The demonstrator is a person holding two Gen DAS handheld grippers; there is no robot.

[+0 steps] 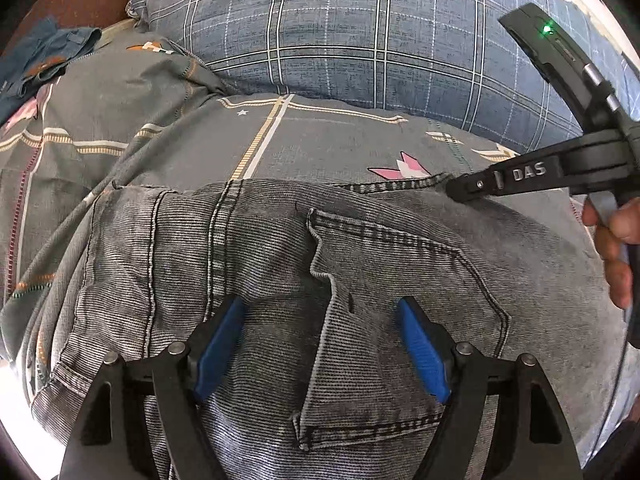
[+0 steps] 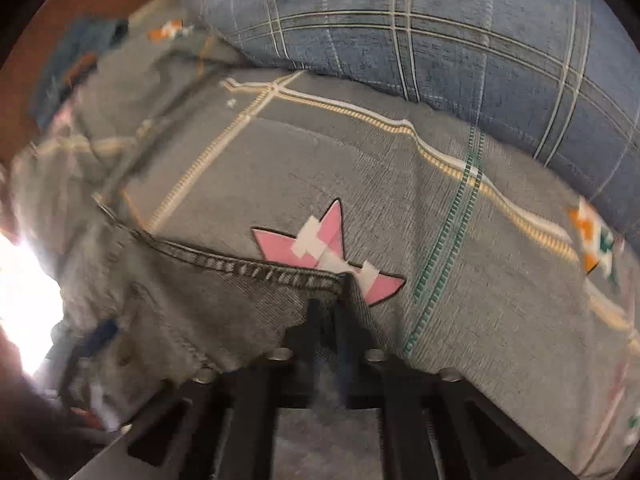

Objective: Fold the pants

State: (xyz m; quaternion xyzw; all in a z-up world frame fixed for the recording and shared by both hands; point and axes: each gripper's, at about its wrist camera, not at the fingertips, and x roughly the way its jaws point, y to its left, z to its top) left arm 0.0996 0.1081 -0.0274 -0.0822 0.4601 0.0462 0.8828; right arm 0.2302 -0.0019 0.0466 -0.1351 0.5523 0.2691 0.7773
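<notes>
Two grippers worked the jeans (image 1: 280, 280): the left (image 1: 322, 354) hovered wide open over the back pocket (image 1: 400, 280), the right (image 2: 330, 312) pinched the hem beyond that pocket.

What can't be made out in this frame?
- Left wrist view: lower legs of the jeans, cut off by the frame edge and left gripper.
- Right wrist view: right gripper pads, buried in denim hem.
- Right wrist view: left side, blurred and glare-washed.

The left gripper (image 1: 322, 354) is showing black arms, silver screws and ribbed blue fingers (image 1: 422, 354). The right gripper (image 1: 456, 191) is wearing "DAS" lettering, a green light glowing above.
</notes>
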